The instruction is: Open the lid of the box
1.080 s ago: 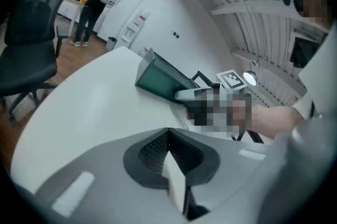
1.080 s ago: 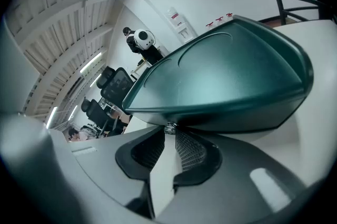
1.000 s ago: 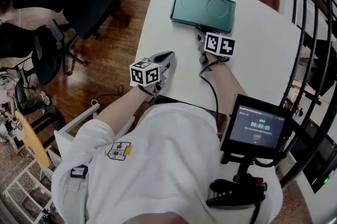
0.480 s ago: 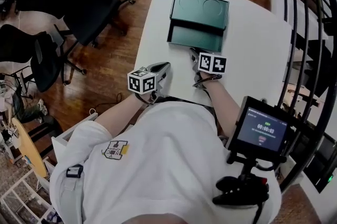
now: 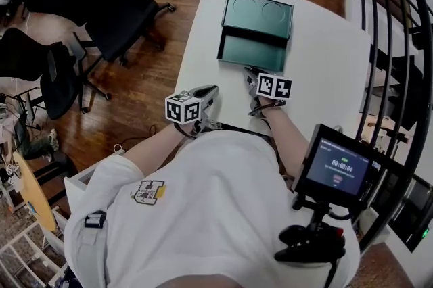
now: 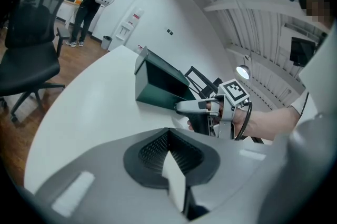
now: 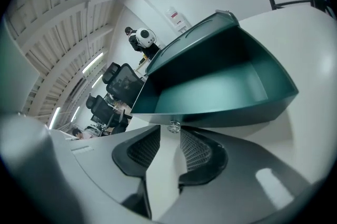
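Box (image 5: 252,52), green: by far edge of surface (image 5: 325,77), lid (image 5: 258,11) thrown right back, lying open. Step judged as letting go: draw R tongs (image 5: 250,72) straight back, no nudge to box. R tongs: jaws just parted wide, nothing gripped, angled down at box front. L tongs (image 5: 212,90): jaws together, empty, nr left edge.

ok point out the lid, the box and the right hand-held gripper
lid (image 5: 258,11), head view, its ringed panel
box (image 5: 252,52), head view, inner floor
right hand-held gripper (image 5: 249,72), head view, between its fingertips

Box (image 5: 252,51) on table (image 5: 328,70), lid (image 5: 258,11) behind, right gripper (image 5: 252,72) just before it
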`<state>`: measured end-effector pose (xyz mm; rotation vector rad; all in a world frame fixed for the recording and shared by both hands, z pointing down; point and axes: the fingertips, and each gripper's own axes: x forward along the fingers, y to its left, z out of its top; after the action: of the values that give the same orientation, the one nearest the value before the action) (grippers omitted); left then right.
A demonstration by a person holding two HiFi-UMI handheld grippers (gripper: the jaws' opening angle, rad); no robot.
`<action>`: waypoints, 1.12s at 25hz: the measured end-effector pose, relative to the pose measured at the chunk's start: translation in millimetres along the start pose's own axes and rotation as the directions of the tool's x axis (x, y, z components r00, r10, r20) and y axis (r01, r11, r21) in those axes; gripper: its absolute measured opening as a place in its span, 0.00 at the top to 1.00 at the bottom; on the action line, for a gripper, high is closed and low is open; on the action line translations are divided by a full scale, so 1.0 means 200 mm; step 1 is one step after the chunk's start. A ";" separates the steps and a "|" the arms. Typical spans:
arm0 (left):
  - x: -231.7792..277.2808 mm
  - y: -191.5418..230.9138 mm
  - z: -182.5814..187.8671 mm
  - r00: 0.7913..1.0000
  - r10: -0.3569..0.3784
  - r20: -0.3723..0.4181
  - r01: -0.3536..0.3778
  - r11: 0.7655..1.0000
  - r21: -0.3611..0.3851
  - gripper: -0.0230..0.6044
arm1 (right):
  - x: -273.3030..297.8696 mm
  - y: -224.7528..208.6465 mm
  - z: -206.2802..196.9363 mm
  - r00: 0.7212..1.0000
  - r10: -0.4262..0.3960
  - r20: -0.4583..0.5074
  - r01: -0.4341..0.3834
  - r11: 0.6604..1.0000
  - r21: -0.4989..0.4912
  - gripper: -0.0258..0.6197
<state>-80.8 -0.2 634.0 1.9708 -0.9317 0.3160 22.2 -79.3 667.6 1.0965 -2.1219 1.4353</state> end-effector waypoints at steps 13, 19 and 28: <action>0.01 -0.04 -0.06 0.999 -0.039 -0.033 0.041 0.997 0.058 0.97 | -0.57 0.05 -0.39 0.982 -0.010 0.187 0.022 0.998 -0.064 0.96; 0.02 -0.07 -0.05 0.998 -0.053 -0.040 0.056 0.995 0.082 0.97 | -0.62 0.05 -0.35 0.971 -0.032 0.236 0.050 0.996 -0.072 0.96; 0.00 -0.07 -0.05 0.998 -0.047 -0.031 0.050 0.995 0.086 0.97 | -0.62 0.05 -0.35 0.971 -0.034 0.235 0.053 0.996 -0.077 0.96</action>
<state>-68.8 12.1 629.9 2.0599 -0.8632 0.3617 84.3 34.9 609.0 1.3273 -2.2774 1.2389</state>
